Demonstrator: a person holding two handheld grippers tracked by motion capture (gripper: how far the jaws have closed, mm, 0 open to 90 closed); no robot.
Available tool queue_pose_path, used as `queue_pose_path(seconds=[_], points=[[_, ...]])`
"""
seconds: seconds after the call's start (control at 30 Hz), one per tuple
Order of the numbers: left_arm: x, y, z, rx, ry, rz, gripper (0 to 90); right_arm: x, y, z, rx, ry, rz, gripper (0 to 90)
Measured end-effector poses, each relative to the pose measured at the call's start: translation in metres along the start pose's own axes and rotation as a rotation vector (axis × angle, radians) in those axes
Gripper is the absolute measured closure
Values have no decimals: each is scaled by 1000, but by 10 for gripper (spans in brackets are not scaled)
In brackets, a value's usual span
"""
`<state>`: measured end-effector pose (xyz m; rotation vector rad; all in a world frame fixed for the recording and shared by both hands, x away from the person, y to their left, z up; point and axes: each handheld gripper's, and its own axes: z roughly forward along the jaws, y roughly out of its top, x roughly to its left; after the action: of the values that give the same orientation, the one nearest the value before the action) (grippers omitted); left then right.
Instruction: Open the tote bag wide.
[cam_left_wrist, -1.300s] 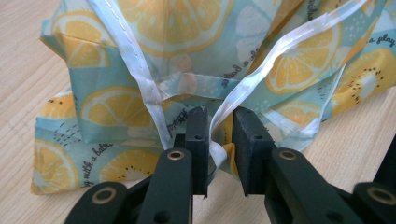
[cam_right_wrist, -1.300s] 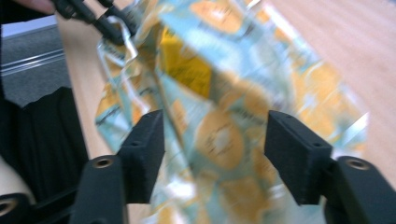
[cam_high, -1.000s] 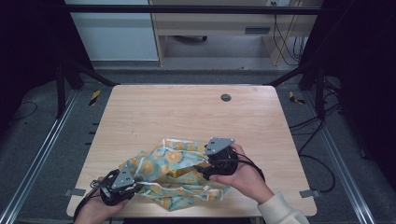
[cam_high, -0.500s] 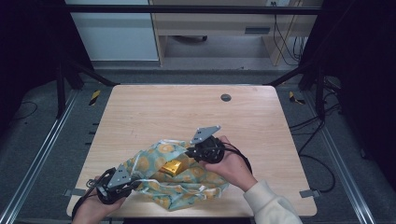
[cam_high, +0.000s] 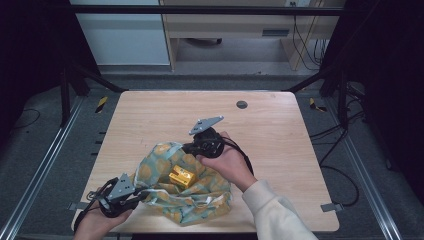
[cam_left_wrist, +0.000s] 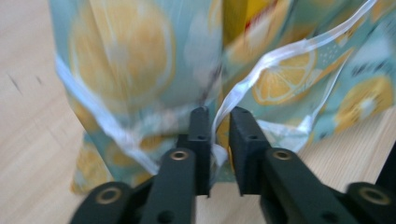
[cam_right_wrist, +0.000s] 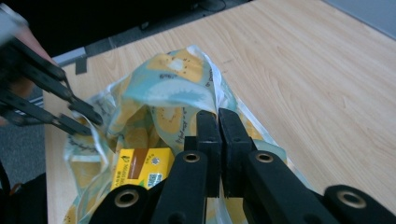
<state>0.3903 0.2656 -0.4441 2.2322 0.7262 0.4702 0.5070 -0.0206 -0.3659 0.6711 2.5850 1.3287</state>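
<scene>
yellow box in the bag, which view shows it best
The right gripper view: the yellow box sits close, its label side facing the camera. The high view shows it small inside the open bag. The left gripper view gives only a blurred yellow patch.

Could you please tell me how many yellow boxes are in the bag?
1: a small yellow cardboard box lies inside the open lemon-print plastic bag, near its middle. Folds of the bag could hide others.

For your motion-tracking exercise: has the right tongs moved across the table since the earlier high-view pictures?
Yes. The right tongs, shut on the bag's rim, has moved away from the table's near edge, toward the round grommet.
</scene>
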Motion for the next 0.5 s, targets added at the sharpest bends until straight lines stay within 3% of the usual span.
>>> queue_pose_path(seconds=[0.07,0.13,0.27,0.33,0.43,0.5], points=[[-1,4,-4,-46,-11,-4,705,-1,-2,4,11,-1,8,884],[-2,9,-7,-81,-49,0,633,-2,-2,6,15,-1,10,882],[-2,26,-13,-128,-87,4,528,-4,-2,8,18,1,13,877],[-2,36,-17,-159,-123,-25,517,-4,-2,8,17,2,11,876],[1,47,-22,-184,-116,-7,525,-4,-1,7,19,-3,14,874],[0,51,-15,-142,-122,19,551,-5,-2,7,20,-3,12,872]])
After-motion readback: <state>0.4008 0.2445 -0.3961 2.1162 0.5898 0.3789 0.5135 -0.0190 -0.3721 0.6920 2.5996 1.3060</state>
